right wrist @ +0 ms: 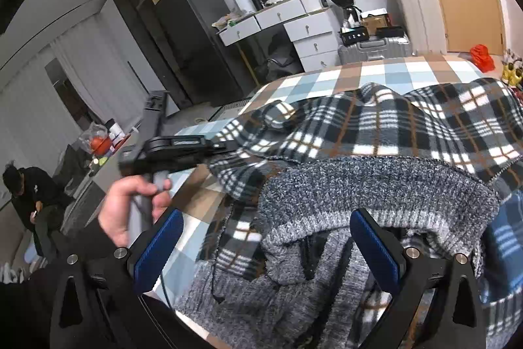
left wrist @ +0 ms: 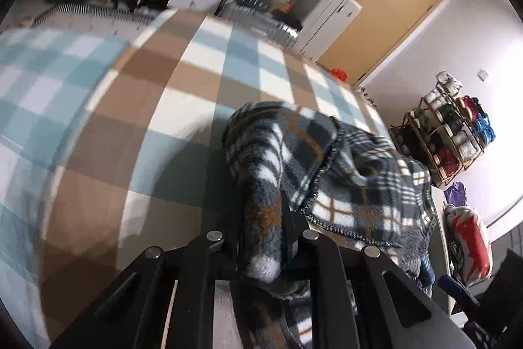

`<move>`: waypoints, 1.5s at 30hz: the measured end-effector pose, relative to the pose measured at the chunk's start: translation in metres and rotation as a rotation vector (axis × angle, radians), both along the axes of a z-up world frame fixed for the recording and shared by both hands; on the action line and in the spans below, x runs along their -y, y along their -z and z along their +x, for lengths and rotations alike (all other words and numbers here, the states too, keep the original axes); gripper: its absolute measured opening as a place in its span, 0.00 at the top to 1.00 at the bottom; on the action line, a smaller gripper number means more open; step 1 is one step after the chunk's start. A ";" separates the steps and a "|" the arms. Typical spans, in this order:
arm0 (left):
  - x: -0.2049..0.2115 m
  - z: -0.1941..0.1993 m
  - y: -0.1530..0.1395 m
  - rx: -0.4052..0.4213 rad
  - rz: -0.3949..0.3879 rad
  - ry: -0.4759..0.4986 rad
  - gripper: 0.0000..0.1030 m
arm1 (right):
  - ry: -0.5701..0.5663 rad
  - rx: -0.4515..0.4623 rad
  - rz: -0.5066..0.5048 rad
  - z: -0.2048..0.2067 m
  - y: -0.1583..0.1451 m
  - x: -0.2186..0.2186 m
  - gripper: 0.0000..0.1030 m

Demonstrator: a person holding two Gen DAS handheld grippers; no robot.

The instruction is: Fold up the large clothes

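The checked bedspread [left wrist: 98, 126] smears with motion blur. Plaid fleece [left wrist: 261, 218] buries the left gripper's [left wrist: 261, 237] fingertips. The grey knit sweater [right wrist: 376, 185] runs off the bottom edge.

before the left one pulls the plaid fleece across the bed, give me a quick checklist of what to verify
1. Left gripper shut on the plaid fleece: ok, fabric bunched between its fingers.
2. Right gripper free: ok, blue pads wide apart, holding nothing.
3. Grey knit sweater off the fleece: not ok, it lies on top.
4. Fleece flat: not ok, crumpled and bunched.
5. Checked bedspread bare to the left: ok.
6. Which fleece edge is held: cannot tell.
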State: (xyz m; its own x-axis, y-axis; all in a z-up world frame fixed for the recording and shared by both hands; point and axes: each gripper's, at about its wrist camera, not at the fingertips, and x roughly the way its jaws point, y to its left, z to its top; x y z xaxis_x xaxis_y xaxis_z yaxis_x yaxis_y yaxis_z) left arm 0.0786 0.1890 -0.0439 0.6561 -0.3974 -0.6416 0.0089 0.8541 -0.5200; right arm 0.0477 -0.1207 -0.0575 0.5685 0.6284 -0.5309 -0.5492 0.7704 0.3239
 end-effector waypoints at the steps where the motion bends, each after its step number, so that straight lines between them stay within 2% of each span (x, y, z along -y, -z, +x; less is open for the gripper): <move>1: 0.000 -0.004 -0.003 0.004 -0.004 0.004 0.90 | 0.001 -0.004 0.002 0.001 0.000 0.000 0.00; 5: -0.002 -0.009 -0.003 -0.007 0.017 0.001 0.90 | 0.008 -0.017 0.004 0.006 0.001 0.001 0.00; 9: 0.000 -0.003 0.021 -0.094 0.061 0.010 0.90 | 0.024 -0.020 -0.019 0.011 0.003 0.002 0.00; 12: -0.003 0.002 0.031 -0.119 0.046 0.012 0.90 | 0.036 -0.026 -0.036 0.015 0.005 0.004 0.00; 14: -0.006 0.003 0.030 -0.116 0.044 0.004 0.85 | 0.044 -0.037 -0.044 0.018 0.007 0.005 0.00; 16: -0.010 0.000 0.027 -0.113 0.059 -0.025 0.73 | 0.053 -0.047 -0.040 0.020 0.008 0.007 0.00; 17: -0.013 -0.002 0.024 -0.109 0.067 -0.044 0.73 | 0.056 -0.050 -0.038 0.019 0.009 0.009 0.00; 20: -0.021 -0.015 0.008 -0.059 0.067 -0.101 0.73 | 0.071 -0.054 -0.018 0.019 0.008 0.015 0.00; 23: -0.023 -0.031 -0.014 0.014 0.108 -0.183 0.71 | 0.098 -0.060 0.019 0.019 0.005 0.024 0.00; 24: -0.020 -0.035 -0.021 0.043 0.112 -0.203 0.60 | 0.107 -0.063 0.027 0.020 0.004 0.025 0.00; 25: -0.016 -0.040 -0.029 0.087 0.096 -0.216 0.40 | 0.120 -0.068 0.040 0.021 0.004 0.029 0.00; 27: -0.005 -0.043 -0.040 0.159 0.037 -0.200 0.21 | 0.147 -0.088 0.074 0.025 0.003 0.038 0.00; 29: 0.011 -0.040 -0.050 0.218 0.005 -0.138 0.21 | 0.171 -0.101 0.093 0.027 0.002 0.045 0.00; 32: 0.048 -0.027 -0.049 0.270 0.089 -0.045 0.21 | 0.213 -0.108 0.096 0.031 0.002 0.056 0.00; 35: 0.092 0.002 -0.030 0.167 0.162 0.091 0.21 | 0.270 -0.096 0.091 0.036 0.000 0.068 0.00; 37: 0.111 0.014 -0.018 0.118 0.198 0.148 0.21 | 0.333 -0.094 0.093 0.040 -0.002 0.079 0.00; 40: 0.134 0.029 0.000 0.031 0.406 0.133 0.21 | 0.418 -0.146 0.062 0.068 -0.008 0.089 0.00; 41: 0.133 0.033 0.006 0.023 0.425 0.138 0.20 | 0.430 -0.150 0.053 0.077 -0.012 0.090 0.00; 45: 0.118 0.040 0.019 -0.016 0.371 0.144 0.15 | 0.495 -0.103 -0.091 0.127 -0.039 0.076 0.00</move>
State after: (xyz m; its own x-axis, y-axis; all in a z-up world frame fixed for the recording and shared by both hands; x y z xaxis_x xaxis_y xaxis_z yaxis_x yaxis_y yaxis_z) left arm 0.1184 0.0715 -0.0625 0.5995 -0.2245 -0.7683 0.1370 0.9745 -0.1778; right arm 0.1750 -0.1965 -0.0181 0.7282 0.2460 -0.6397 -0.0804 0.9576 0.2768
